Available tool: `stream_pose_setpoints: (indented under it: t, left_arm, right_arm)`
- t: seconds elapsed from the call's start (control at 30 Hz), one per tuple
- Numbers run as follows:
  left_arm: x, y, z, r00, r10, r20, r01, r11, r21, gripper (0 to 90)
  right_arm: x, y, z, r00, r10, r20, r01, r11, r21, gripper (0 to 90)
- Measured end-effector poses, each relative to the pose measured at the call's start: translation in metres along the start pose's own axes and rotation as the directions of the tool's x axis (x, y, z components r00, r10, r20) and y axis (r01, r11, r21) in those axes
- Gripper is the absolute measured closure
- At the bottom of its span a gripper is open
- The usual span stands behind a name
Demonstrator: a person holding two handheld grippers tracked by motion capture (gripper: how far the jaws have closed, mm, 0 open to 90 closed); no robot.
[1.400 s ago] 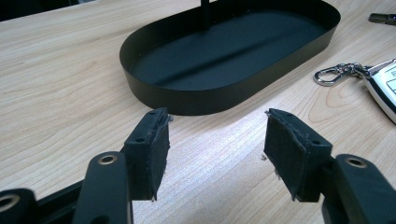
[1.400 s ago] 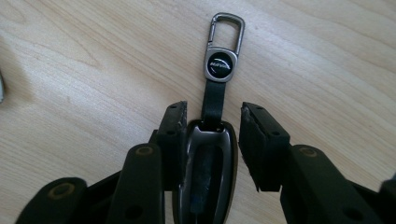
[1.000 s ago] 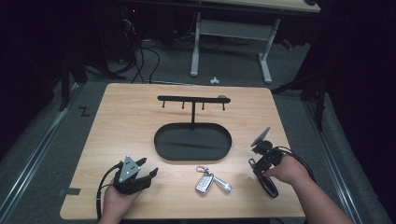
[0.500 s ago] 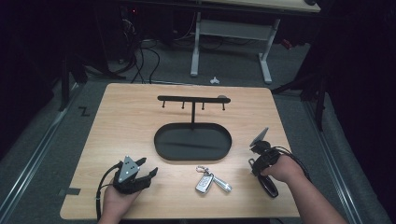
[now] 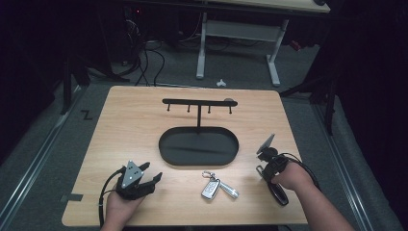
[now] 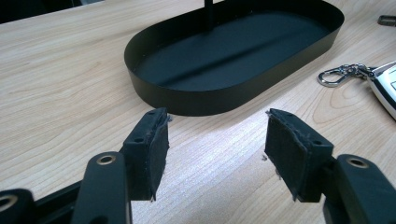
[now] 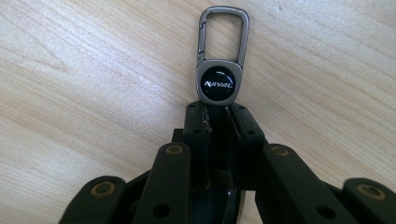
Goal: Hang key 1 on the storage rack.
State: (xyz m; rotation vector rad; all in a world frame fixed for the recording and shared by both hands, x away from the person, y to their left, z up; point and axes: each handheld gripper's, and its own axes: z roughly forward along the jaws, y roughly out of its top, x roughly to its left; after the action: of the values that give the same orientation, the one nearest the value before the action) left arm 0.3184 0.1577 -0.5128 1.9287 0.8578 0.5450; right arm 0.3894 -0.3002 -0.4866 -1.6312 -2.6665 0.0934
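A grey carabiner key fob (image 7: 219, 81) with a black round emblem lies on the wooden table (image 5: 134, 125). My right gripper (image 7: 217, 109) has just been closing, and its pads now press on the fob's lower end. In the high view that gripper (image 5: 262, 168) sits near the table's right front. My left gripper (image 5: 144, 180) rests at the front left, open and empty, and its jaws (image 6: 217, 135) point at a black oval tray (image 6: 196, 100). A car key with a silver clasp (image 5: 211, 185) lies between the two hands.
A black hook rack (image 5: 198, 102) rises on a post from the oval tray (image 5: 166, 151) at the table's middle. A small silver piece (image 5: 230, 191) lies beside the car key. A desk frame and cables stand on the floor beyond the far edge.
The right gripper's jaws have come together on the key fob, with the right hand shifting only slightly. The left hand has stayed where it was.
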Motion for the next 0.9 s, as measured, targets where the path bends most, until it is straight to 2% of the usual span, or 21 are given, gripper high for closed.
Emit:
stream_pose_setpoints:
  t: [0.1,0.33,0.4,0.53,0.8,0.87,0.9]
  left_arm:
    - [0.000,0.000,0.000,1.0000,0.002,-0.002,-0.002,1.0000,0.000,39.8]
    - [-0.001,0.000,0.000,1.0000,0.005,-0.004,-0.005,1.0000,0.001,40.0]
    - [0.000,0.000,0.001,1.0000,0.004,-0.003,-0.004,1.0000,0.002,40.0]
    - [-0.001,0.000,0.001,1.0000,0.008,-0.001,-0.008,1.0000,0.004,40.1]
    - [-0.002,0.000,0.000,1.0000,0.007,0.001,-0.007,1.0000,0.000,40.1]
    - [-0.002,0.000,0.001,1.0000,0.007,0.001,-0.007,1.0000,0.002,40.1]
    - [-0.002,0.000,0.000,1.0000,0.007,0.002,-0.007,1.0000,0.002,40.1]
  right_arm:
    - [0.002,-0.001,0.000,0.9998,-0.020,0.008,0.021,1.000,-0.006,80.4]
    - [0.004,-0.001,0.000,0.9995,-0.015,0.027,0.015,1.000,-0.012,80.6]
    - [0.005,-0.001,-0.004,0.9998,-0.013,0.017,0.013,1.000,-0.016,80.6]
    - [0.005,-0.002,-0.022,1.0000,-0.007,0.006,0.007,0.999,-0.036,80.6]
    - [0.009,-0.008,-0.060,1.0000,0.002,-0.004,-0.003,0.994,-0.109,80.6]
    - [0.009,-0.009,-0.068,1.0000,-0.009,-0.001,0.009,0.992,-0.123,80.7]
    - [0.010,-0.010,-0.072,1.0000,0.005,0.001,-0.005,0.992,-0.126,80.7]
